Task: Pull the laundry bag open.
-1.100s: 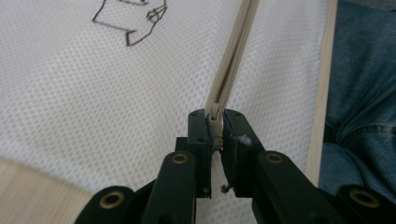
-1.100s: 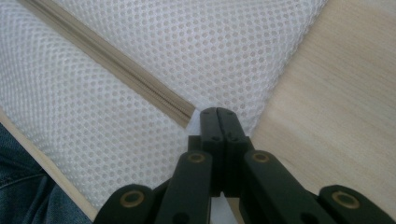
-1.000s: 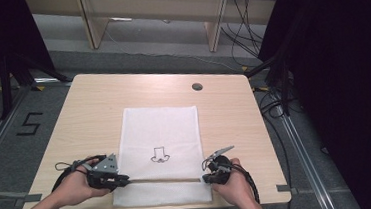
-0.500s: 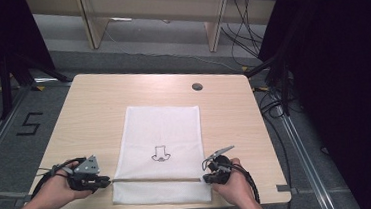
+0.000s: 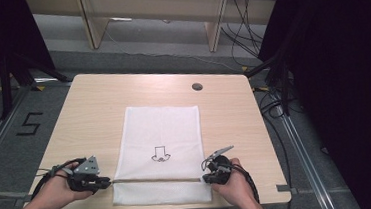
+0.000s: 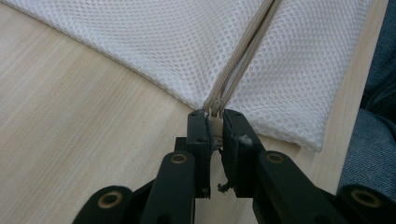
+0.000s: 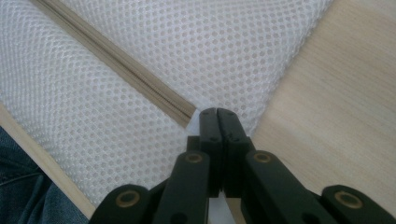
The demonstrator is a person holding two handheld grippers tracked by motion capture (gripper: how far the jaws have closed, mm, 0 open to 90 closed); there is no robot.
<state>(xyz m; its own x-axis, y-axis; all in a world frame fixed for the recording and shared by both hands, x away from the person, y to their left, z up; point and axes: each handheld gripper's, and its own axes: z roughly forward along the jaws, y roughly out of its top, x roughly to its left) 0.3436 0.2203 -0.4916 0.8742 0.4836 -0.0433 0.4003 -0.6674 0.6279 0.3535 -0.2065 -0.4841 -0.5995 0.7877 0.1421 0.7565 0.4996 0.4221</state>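
Note:
A white mesh bag (image 5: 163,131) with a small black print lies flat on the wooden table (image 5: 88,107). A beige zipper (image 5: 154,180) runs across its near end. My left gripper (image 5: 107,182) sits at the bag's left edge. In the left gripper view the left gripper (image 6: 215,116) is shut on the zipper pull (image 6: 215,122) at the end of the zipper (image 6: 243,60). My right gripper (image 5: 205,175) sits at the bag's right edge. In the right gripper view the right gripper (image 7: 217,112) is shut on the mesh (image 7: 224,46) just past the end of the zipper (image 7: 116,60).
A round cable hole (image 5: 197,87) sits in the table's far right part. The table's near edge runs just behind both hands, with the person's jeans (image 6: 373,140) below it. Cables (image 5: 269,108) lie on the floor to the right. A "5" (image 5: 29,124) is marked on the floor at left.
My left gripper has slid left along the zipper line to the bag's left edge, then held still. The right gripper has stayed in place.

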